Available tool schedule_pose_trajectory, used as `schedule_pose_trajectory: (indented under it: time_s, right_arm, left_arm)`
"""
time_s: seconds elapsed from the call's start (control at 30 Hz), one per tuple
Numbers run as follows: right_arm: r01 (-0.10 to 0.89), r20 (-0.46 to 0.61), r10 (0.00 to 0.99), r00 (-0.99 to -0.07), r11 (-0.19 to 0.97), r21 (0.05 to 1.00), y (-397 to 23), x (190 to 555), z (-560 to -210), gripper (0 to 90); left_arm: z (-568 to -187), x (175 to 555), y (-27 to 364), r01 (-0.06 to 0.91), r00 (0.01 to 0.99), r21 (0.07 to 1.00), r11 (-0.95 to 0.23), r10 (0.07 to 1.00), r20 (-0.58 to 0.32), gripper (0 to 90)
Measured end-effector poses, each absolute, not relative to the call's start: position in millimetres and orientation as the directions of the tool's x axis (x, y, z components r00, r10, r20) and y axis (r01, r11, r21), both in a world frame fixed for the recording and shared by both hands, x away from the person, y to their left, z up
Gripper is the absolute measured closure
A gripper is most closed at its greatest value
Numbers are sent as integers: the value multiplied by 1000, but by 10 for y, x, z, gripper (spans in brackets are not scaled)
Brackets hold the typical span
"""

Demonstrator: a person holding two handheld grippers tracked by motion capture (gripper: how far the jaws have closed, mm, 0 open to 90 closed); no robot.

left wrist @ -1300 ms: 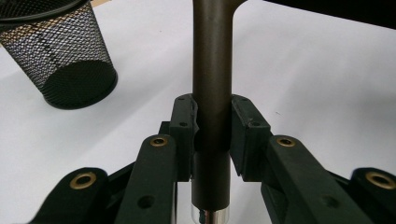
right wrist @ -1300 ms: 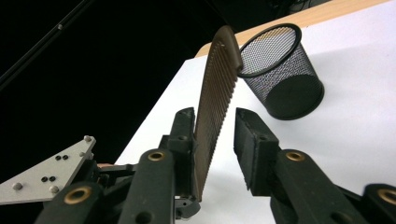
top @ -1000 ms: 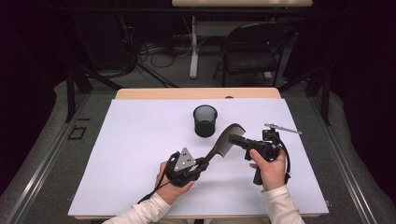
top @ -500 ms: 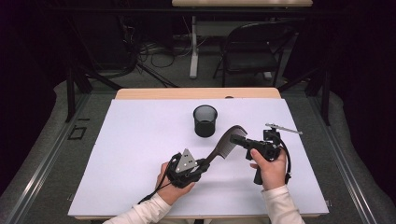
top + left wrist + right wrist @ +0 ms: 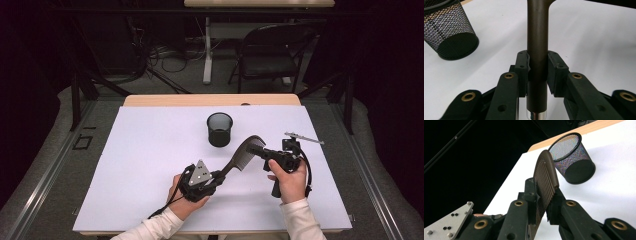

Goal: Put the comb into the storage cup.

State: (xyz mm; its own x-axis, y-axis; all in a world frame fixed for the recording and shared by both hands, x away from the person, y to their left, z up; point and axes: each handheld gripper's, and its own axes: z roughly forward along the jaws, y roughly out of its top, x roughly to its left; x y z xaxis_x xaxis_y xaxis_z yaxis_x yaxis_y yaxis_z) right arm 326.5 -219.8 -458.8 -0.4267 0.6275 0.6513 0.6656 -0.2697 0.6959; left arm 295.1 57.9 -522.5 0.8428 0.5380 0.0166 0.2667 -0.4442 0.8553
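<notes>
A dark comb (image 5: 243, 155) hangs above the white tabletop (image 5: 140, 165), just right of centre in the high view, slanting from lower left to upper right. The left tongs (image 5: 220, 175) pinch its round handle; in the left gripper view the pads (image 5: 522, 67) press on both sides of the handle. The right tongs (image 5: 261, 151) have just been closing and now clamp the toothed end, and the right gripper view shows the teeth caught between the pads (image 5: 531, 195). A black mesh cup (image 5: 220, 129) stands upright just above the comb in the high view, apart from it. Both hands rest low at the bottom centre.
</notes>
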Motion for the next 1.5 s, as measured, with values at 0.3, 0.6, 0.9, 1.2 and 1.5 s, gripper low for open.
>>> schedule_pose_trajectory:
  time_s: [0.3,0.6,0.9,1.2,1.5]
  right_arm:
    - [670,662,619,-423,-278,688,-2206,3271,-4599,840]
    - [677,676,603,-424,-285,679,-2217,3277,-4610,858]
    - [685,696,581,-422,-298,665,-2230,3285,-4626,867]
    - [688,706,570,-421,-306,658,-2234,3287,-4630,868]
    - [691,713,562,-419,-312,653,-2235,3292,-4640,869]
  left_arm:
    - [-5228,2950,576,268,844,855,-444,537,14,729]
    - [-5230,2949,576,268,844,856,-443,536,13,729]
    - [-5233,2949,575,269,844,856,-442,537,13,728]
    - [-5235,2946,574,266,842,858,-440,539,15,728]
    - [-5244,2947,575,265,844,859,-438,536,13,727]
